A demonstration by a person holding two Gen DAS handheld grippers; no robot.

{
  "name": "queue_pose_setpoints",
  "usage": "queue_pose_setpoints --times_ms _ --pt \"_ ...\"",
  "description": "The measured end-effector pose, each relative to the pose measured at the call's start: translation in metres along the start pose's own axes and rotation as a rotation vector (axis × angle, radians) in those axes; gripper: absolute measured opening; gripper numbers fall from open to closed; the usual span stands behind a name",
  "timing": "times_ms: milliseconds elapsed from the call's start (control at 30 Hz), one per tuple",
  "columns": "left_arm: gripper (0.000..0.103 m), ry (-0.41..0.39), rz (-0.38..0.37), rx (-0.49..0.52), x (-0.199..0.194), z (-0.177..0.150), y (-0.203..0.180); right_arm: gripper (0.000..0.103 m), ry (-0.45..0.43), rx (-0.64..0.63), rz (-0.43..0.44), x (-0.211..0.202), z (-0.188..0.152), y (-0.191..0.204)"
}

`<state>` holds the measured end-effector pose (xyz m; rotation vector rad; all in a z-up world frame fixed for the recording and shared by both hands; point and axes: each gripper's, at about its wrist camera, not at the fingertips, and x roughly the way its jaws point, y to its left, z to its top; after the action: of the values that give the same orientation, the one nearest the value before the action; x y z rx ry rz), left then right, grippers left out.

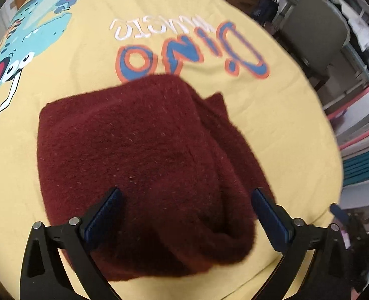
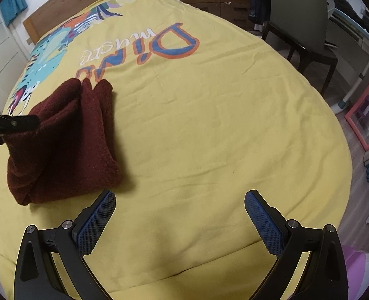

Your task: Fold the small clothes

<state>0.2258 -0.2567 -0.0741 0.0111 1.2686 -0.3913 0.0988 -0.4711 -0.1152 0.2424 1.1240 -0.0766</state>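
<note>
left gripper (image 1: 185,198) gaping wide right over the folded maroon fleece (image 1: 139,165), grabbing nothing, while only the right wrist view shows the right gripper (image 2: 180,202) equally wide, empty, beside it on the yellow bedspread (image 2: 222,130)

Child's bedroom at home: yellow dinosaur bedspread (image 2: 209,125), wooden headboard (image 2: 84,2) behind it, chair (image 2: 297,20) alongside.

A dark maroon fuzzy knit garment (image 1: 139,155) is lying folded into a thick, roughly rectangular bundle on the yellow printed bedspread (image 2: 209,125), sitting toward its left side just below the blue-and-orange lettering, its layered folds showing along one edge.
</note>
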Motion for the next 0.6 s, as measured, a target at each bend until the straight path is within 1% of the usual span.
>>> queue_pose_setpoints --times_ms 100,200,300,367,467,533,600 --pt "0.102 -0.023 -0.046 -0.028 -0.018 0.002 0.011 0.103 -0.002 -0.008 0.01 -0.003 0.001 0.005" --pt "0.102 -0.044 -0.046 -0.027 -0.037 0.004 0.022 0.103 -0.002 -0.02 0.031 -0.006 0.005 0.014" --pt "0.102 -0.077 -0.022 -0.054 -0.058 0.003 0.041 0.103 -0.014 -0.05 0.05 -0.011 0.012 0.028" --pt "0.102 -0.081 -0.002 -0.071 -0.066 0.001 0.054 0.103 -0.024 -0.078 0.063 -0.015 0.019 0.04" --pt "0.102 -0.092 0.032 -0.103 -0.079 -0.01 0.081 0.103 -0.05 -0.132 0.091 -0.024 0.035 0.064" --pt "0.102 -0.098 0.074 -0.122 -0.083 -0.022 0.099 0.103 -0.072 -0.182 0.088 -0.028 0.048 0.084" --pt "0.102 -0.114 0.13 -0.131 -0.087 -0.036 0.114 0.103 -0.098 -0.236 0.109 -0.032 0.062 0.106"
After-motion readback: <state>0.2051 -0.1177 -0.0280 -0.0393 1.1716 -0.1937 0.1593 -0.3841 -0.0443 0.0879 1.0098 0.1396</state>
